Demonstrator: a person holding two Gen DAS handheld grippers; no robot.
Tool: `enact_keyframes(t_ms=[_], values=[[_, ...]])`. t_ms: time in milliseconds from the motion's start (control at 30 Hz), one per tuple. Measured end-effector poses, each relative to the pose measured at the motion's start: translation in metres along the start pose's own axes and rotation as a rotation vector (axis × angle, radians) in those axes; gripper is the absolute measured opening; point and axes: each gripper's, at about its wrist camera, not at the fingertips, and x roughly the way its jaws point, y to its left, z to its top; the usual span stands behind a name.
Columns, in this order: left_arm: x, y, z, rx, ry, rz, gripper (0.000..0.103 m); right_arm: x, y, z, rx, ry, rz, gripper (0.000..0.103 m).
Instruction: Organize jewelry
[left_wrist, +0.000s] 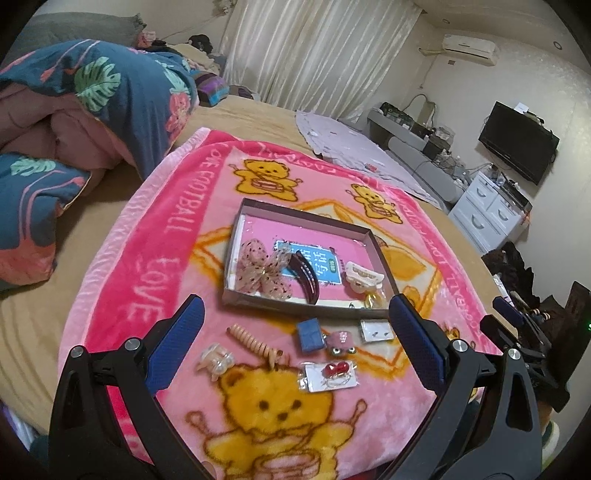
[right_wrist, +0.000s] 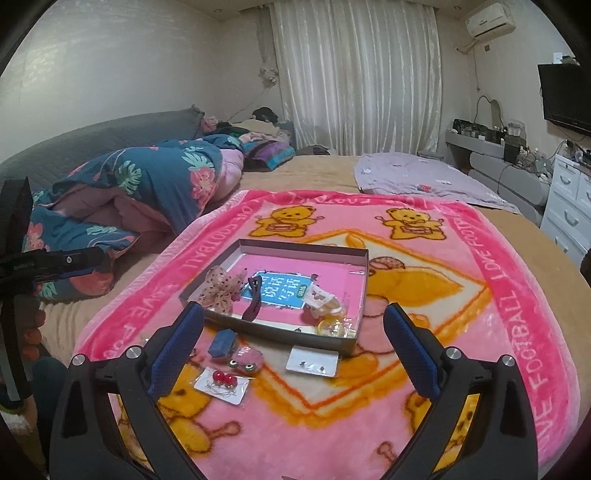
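Both grippers, left gripper (left_wrist: 297, 334) and right gripper (right_wrist: 291, 345), are spread wide and hold nothing. The tray (left_wrist: 382, 254) sits in the middle of the pink blanket (left_wrist: 122, 266) on the bed. A bow (left_wrist: 264, 269) lies inside it. Red earrings (right_wrist: 223, 377) lie near the blanket's front edge.

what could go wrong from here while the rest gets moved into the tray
1. The earring cards lie flat on the fuzzy pink blanket; jaws may snag pile or slip off them.
2. The tray's near half is crowded by the bow, dark clip and white claw clip; dropped pieces may land on them and tangle.
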Motion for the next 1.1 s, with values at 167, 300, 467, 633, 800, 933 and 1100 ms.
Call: enact_keyframes(t_ms=[167, 300, 467, 633, 800, 933, 1100], values=[[-0.004, 0.006, -0.007, -0.013, 0.007, 0.015, 0.093, -0.004, 0.005, -0.004, -0.008, 0.005, 0.011, 0.097], [-0.004, 0.011, -0.014, -0.025, 0.018, 0.025, 0.093, -0.002, 0.01, -0.008, -0.018, 0.018, 0.024, 0.097], [-0.001, 0.014, -0.022, -0.026, 0.04, 0.036, 0.093, 0.004, 0.017, -0.017, -0.039, 0.05, 0.038, 0.097], [0.007, 0.012, -0.031, -0.016, 0.069, 0.047, 0.093, 0.01, 0.02, -0.029, -0.048, 0.082, 0.051, 0.097], [0.016, 0.01, -0.038, 0.003, 0.091, 0.061, 0.093, 0.017, 0.021, -0.044, -0.056, 0.123, 0.054, 0.097], [0.027, 0.006, -0.043, 0.021, 0.112, 0.066, 0.093, 0.023, 0.02, -0.055, -0.057, 0.149, 0.055, 0.097], [0.038, 0.0, -0.048, 0.041, 0.134, 0.066, 0.093, 0.031, 0.019, -0.064, -0.055, 0.175, 0.058, 0.097]])
